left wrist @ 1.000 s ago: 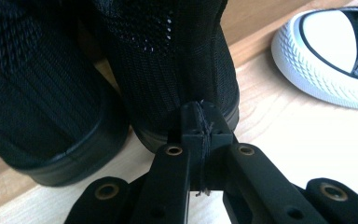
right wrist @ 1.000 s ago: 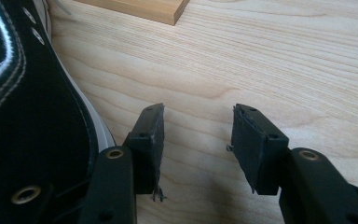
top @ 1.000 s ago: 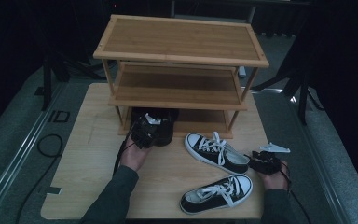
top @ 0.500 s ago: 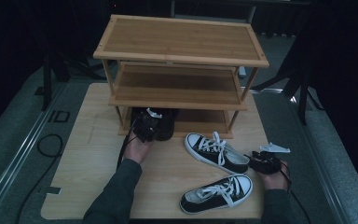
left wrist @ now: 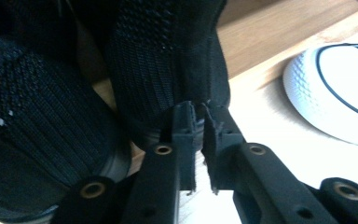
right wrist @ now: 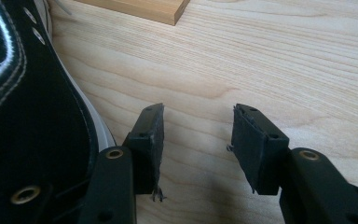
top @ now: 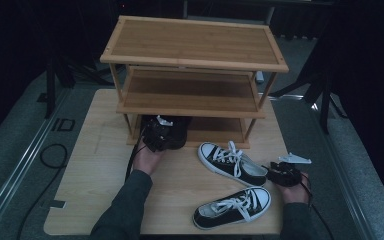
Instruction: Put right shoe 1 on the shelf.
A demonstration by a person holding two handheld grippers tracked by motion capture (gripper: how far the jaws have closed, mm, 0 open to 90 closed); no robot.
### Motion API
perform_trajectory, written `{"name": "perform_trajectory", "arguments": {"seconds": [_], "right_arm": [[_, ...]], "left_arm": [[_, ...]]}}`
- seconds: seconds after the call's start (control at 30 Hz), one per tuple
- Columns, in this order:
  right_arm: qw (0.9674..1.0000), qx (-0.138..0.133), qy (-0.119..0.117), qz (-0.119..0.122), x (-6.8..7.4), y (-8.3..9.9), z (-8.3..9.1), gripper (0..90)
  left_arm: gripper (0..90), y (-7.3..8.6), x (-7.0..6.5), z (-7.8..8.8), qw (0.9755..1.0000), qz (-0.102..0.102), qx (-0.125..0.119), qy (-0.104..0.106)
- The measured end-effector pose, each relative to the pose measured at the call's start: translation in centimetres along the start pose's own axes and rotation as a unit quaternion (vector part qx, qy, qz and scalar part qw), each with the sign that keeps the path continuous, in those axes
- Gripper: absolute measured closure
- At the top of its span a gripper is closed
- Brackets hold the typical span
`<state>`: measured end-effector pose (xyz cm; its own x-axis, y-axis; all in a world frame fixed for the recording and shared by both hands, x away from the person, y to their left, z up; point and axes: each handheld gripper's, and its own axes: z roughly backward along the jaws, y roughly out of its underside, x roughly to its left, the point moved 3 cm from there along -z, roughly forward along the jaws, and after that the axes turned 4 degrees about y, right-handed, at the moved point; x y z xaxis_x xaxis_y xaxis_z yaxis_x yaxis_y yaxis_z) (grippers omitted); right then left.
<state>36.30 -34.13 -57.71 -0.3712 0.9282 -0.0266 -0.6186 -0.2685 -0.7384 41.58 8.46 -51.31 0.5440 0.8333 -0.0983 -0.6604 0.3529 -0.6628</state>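
Now the left tool (left wrist: 196, 122) lets go of the black knit shoe (left wrist: 168, 60); its jaws have just been opening.
Only the shoe's heel sits at the rack's bottom shelf (top: 220, 131) edge, so it may slide back onto the tabletop (top: 95, 165); the right tool (right wrist: 198, 135) waits half open, empty.

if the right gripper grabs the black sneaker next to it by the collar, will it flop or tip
The sneaker looks like soft canvas, so its collar would probably fold under the pads. Its flat rubber sole likely keeps it steady when pushed. The loose white laces may dangle and snag.

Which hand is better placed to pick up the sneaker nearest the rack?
Right, probably. The right tongs rest open beside that sneaker, nothing between them. The left tongs sit at the black shoes by the rack, having just been opening.
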Motion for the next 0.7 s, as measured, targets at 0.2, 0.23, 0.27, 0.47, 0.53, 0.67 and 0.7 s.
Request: {"name": "perform_trajectory", "arguments": {"seconds": [0.2,0.23,0.27,0.47,0.53,0.67,0.7], "right_arm": [[1.0000,0.000,-0.002,-0.001,0.0,0.0,0.0,53.2],[1.0000,0.000,-0.003,-0.001,-0.1,0.0,0.0,53.1],[1.0000,0.000,-0.003,-0.002,-0.1,0.0,0.0,53.1],[0.9999,0.007,-0.007,-0.003,-0.1,-0.2,-0.1,53.3],[0.9999,0.009,-0.009,-0.008,-0.1,-0.3,-0.1,53.3],[0.9999,0.009,-0.008,-0.009,-0.1,-0.4,-0.2,53.6],[0.9999,0.008,-0.008,-0.010,-0.1,-0.4,-0.2,53.5]], "left_arm": [[76.5,1.0,0.3,1.1,0.9999,-0.005,-0.012,0.001],[75.8,1.3,0.3,1.3,0.9999,-0.005,-0.015,0.004],[75.5,1.4,0.4,1.4,0.9999,-0.005,-0.015,0.004],[67.9,2.8,0.8,1.8,0.9998,-0.004,-0.011,0.013],[66.6,3.4,0.8,1.9,0.9998,-0.007,-0.009,0.017],[63.5,4.3,1.0,1.9,0.9997,-0.003,-0.013,0.019],[63.4,4.6,0.9,1.9,0.9996,0.002,-0.017,0.023]]}}
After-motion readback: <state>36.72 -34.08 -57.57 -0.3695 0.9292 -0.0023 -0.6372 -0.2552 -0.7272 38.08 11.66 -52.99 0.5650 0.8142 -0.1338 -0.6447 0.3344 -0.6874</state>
